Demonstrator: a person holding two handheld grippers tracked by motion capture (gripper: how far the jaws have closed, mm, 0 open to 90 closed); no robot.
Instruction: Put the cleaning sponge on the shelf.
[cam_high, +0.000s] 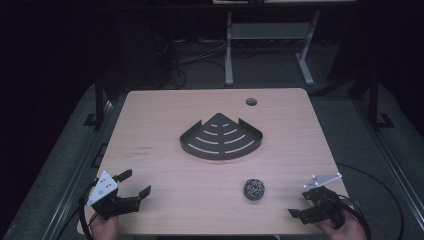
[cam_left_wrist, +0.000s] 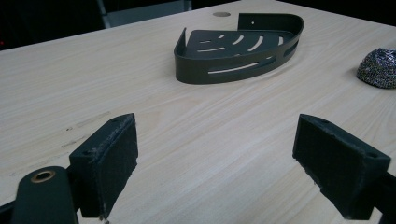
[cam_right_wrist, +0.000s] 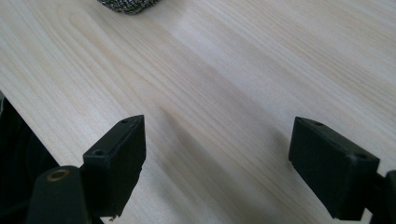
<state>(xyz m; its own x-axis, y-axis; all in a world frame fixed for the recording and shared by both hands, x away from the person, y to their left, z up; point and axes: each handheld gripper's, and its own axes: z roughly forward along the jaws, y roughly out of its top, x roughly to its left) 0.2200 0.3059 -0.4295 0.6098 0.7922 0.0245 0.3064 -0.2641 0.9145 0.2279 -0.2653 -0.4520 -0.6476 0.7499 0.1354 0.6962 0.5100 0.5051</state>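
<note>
A pale wooden surface (cam_high: 165, 175) carries a dark slotted corner caddy (cam_high: 221, 137) at centre; nearer, a steel-wool scourer (cam_high: 254, 189) lies within reach of the right gripper (cam_high: 306, 205); left gripper (cam_high: 136, 183) waits opposite; both jaws spread, empty.

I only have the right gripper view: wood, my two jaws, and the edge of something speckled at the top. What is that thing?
Observer: A steel-wool scouring ball, lying on the table beside the right gripper, untouched.
Operator: Anything else on the table?
Observer: A dark corner shelf basket with slotted floor sits mid-table, beyond the ball and apart from it.
Operator: Where's the left gripper?
Observer: The left gripper is at the near left corner, jaws wide open, nothing between them, pointing toward the basket.
</note>
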